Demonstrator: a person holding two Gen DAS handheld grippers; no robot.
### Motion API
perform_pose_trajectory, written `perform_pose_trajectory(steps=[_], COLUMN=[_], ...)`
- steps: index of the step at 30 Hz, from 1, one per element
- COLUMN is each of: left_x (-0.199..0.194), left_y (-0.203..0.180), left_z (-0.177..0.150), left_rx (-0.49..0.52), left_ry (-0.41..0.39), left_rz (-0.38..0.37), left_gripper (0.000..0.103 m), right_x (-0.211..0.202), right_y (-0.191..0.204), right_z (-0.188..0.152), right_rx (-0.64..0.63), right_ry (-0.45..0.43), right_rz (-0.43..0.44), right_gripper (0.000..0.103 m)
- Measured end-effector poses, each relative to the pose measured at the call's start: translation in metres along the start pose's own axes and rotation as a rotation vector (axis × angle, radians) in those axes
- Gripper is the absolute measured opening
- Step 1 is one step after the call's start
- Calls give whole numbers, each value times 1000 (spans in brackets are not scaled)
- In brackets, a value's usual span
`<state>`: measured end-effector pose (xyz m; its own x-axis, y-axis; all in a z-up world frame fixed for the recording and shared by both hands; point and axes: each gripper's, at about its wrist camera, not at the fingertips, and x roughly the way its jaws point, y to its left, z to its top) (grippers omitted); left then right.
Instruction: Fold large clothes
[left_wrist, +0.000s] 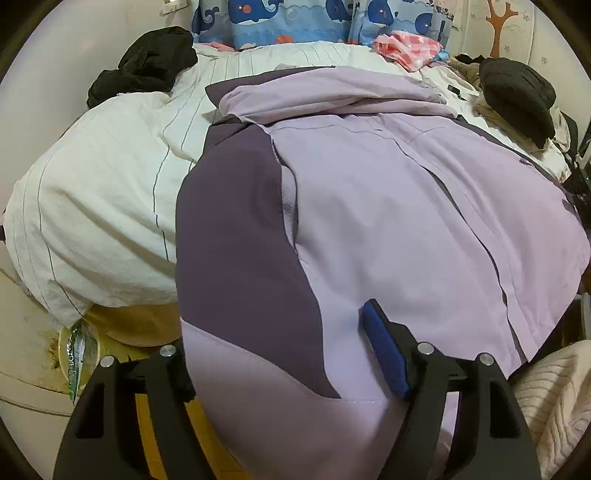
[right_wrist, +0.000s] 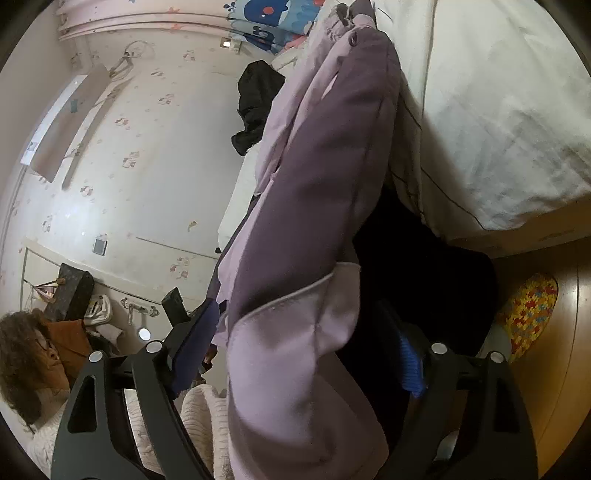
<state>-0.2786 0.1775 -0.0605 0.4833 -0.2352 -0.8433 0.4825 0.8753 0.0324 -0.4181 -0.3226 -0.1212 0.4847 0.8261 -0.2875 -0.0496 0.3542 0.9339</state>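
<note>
1. Jacket (left_wrist: 388, 206): one lilac jacket with dark purple panels lies spread on the bed (left_wrist: 110, 177), collar end at the far side, hem at the near edge and hanging over it.
2. Left tongs (left_wrist: 280, 354): the jaws stand wide, one either side of the near hem; the blue pad (left_wrist: 384, 354) lies against the cloth, but the cloth is not pinched, so I judge nothing is held.
3. Right tongs (right_wrist: 306, 354): seen from the right wrist, these jaws also stand wide, with a hanging fold of the jacket (right_wrist: 317, 206) between them; the pads do not press it.
4. Step in hand, as I judge it: the garment has been laid out and let go, and the first fold is not yet made.
5. Next move calls for closing each pair on a sleeve or side edge and carrying it across the middle, keeping the slippery shell flat.
6. Count, left to right on the bed: one black garment (left_wrist: 147, 62) far left, one jacket, one pink checked cloth (left_wrist: 406, 48) at the far side, one dark bundle (left_wrist: 517, 92) far right.
7. Two tongs, one person (right_wrist: 33, 369) partly seen at the near left of the right wrist view.
</note>
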Motion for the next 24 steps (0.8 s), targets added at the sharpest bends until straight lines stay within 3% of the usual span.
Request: perform_pose_trajectory(steps=[4, 6, 7, 8, 10, 12, 16, 17, 20, 21, 23, 24], left_x=[1, 7, 16, 24, 50, 67, 77, 79, 79, 76, 66, 61], left_y=[5, 16, 29, 39, 68, 89, 104, 106, 105, 104, 103, 101], left_z=[-2, -7, -11, -16, -30, -45, -62, -65, -67, -66, -62, -59], left_rx=[-13, -66, -130, -182, -367, -509, -614, -635, -640, -637, -637, -638], left_ry=[6, 27, 46, 67, 127, 136, 75, 66, 41, 20, -30, -54], left_rz=[-46, -190, -310, -380, -524, -632, -771, -787, -796, -797, -781, -777], left_gripper=[86, 90, 95, 96, 96, 96, 95, 93, 67, 50, 37, 28], right_x=[1, 2, 1, 2, -1, -3, -4, -4, -4, -3, -3, -5], right_y=[-2, -4, -5, -3, -7, -11, -9, -8, -4, -2, 2, 6], right_z=[-2, -2, -3, -3, -3, -5, -9, -10, -9, -9, -9, -8], right_rx=[4, 3, 3, 4, 10, 15, 5, -4, -31, -33, -41, -46], right_ry=[13, 18, 18, 15, 5, -1, -7, -11, -29, -38, -61, -81], right_rz=[-9, -13, -13, -15, -20, -16, -10, -10, -28, -33, -35, -21], right_gripper=[83, 83, 83, 83, 83, 83, 83, 83, 75, 68, 56, 44])
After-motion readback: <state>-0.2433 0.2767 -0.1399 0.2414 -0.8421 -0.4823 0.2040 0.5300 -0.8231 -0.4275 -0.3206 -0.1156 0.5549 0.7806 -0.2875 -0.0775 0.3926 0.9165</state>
